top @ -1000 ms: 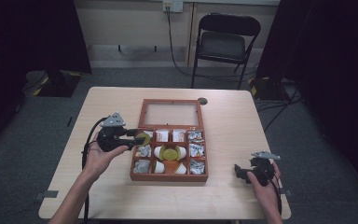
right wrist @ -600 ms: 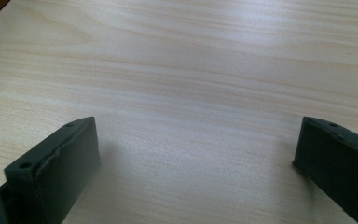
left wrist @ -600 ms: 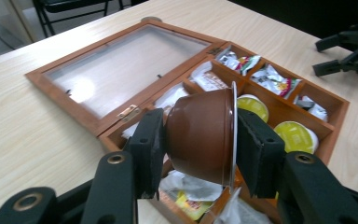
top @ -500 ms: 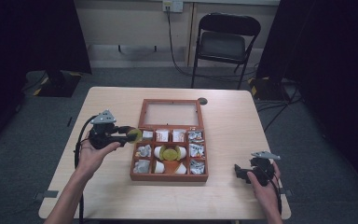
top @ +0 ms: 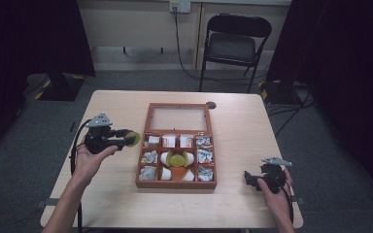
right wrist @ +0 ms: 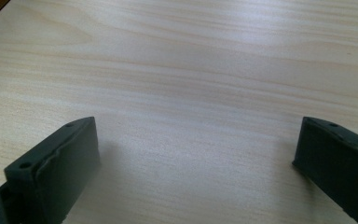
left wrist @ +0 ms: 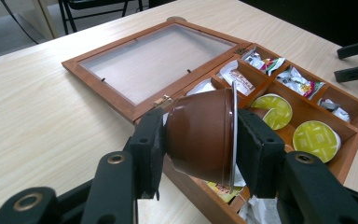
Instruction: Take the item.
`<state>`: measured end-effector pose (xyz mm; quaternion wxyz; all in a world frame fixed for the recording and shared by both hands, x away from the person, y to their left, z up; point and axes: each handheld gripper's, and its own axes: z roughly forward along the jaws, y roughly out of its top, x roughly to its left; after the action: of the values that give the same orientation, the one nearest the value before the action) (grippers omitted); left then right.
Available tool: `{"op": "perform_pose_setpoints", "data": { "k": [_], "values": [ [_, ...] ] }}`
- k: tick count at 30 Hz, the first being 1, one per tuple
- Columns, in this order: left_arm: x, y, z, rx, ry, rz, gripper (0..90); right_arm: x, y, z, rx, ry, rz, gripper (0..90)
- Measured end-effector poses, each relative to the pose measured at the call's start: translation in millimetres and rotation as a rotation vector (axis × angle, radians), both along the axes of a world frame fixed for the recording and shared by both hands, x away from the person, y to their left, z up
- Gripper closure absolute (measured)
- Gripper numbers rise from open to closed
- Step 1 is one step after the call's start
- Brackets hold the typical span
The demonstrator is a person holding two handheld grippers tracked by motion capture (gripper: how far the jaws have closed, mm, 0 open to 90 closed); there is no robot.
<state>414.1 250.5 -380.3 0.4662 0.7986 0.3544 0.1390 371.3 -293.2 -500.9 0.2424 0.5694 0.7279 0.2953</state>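
Note:
My left gripper [top: 129, 139] hovers just left of the wooden box [top: 177, 184], shut on a brown coffee capsule [top: 134, 139] with a yellow-green foil lid. In the left gripper view the capsule [left wrist: 196, 140] lies sideways between the pads, base against one and lid rim against the other. The box holds two more yellow-lidded capsules [left wrist: 317, 138] in its middle and paper sachets [top: 186, 141] around them. Its glass lid [top: 177, 118] lies open flat behind. My right gripper [top: 250, 178] rests open on the table's front right corner, with bare wood between its jaws [right wrist: 196, 154].
A small dark round disc [top: 211, 105] sits on the table behind the box lid. A folding chair [top: 235, 43] stands beyond the far edge. Bare tabletop [top: 102, 194] stretches left and right of the box.
My left gripper has drawn back leftward from over the box's left edge, carrying the capsule with it. The right gripper has not moved.

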Motion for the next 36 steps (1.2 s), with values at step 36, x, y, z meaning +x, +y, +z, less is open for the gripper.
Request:
{"op": "perform_pose_setpoints", "data": {
  "k": [36],
  "values": [
    [22.9, 22.2, -56.7, 0.098, 0.117, 0.094, 55.1, 0.0, 0.0, 0.0, 0.0, 0.0, 0.0, 0.0]
  ]
}}
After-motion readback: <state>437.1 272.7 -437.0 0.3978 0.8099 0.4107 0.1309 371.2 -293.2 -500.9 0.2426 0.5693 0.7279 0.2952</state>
